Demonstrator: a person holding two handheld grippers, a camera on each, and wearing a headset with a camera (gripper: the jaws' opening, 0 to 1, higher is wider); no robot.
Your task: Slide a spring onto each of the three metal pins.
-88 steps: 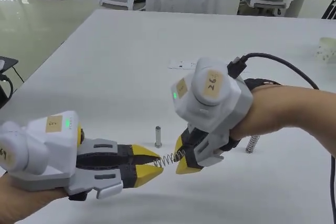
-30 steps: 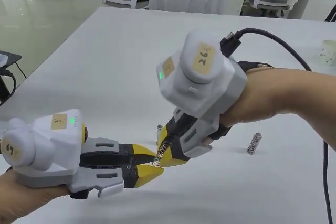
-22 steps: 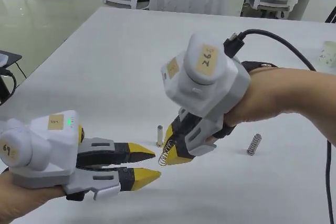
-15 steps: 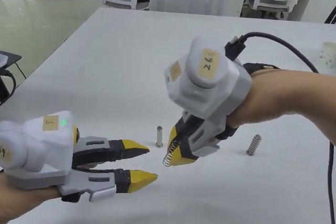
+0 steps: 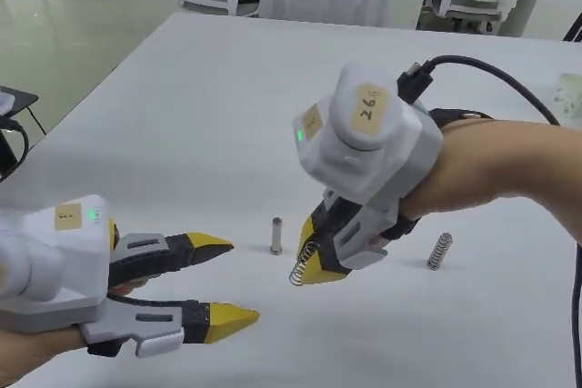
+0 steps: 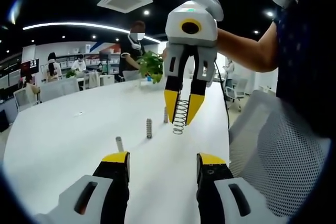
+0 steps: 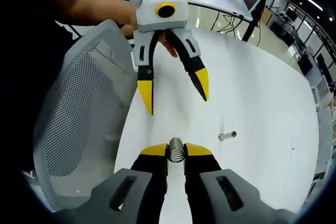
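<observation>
left gripper (image 5: 241,281) and right gripper (image 5: 314,272): smooth white plastic shells, matt yellow jaw tips | small tan paper label (image 5: 367,106) | thin coiled shiny steel-wire spring (image 5: 299,267) | short dull grey metal pin (image 5: 275,235) | white matt smooth table top (image 5: 182,115) | grey perforated mesh chair back (image 7: 84,114) | glossy pale floor (image 5: 55,43)

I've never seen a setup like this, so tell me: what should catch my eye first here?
The yellow-tipped right gripper at the centre of the head view, pinching a small spring over the white table. Just left of it a short metal pin stands upright and bare, and the left gripper sits at lower left, jaws wide open. A second spring rests on the table further right.
</observation>
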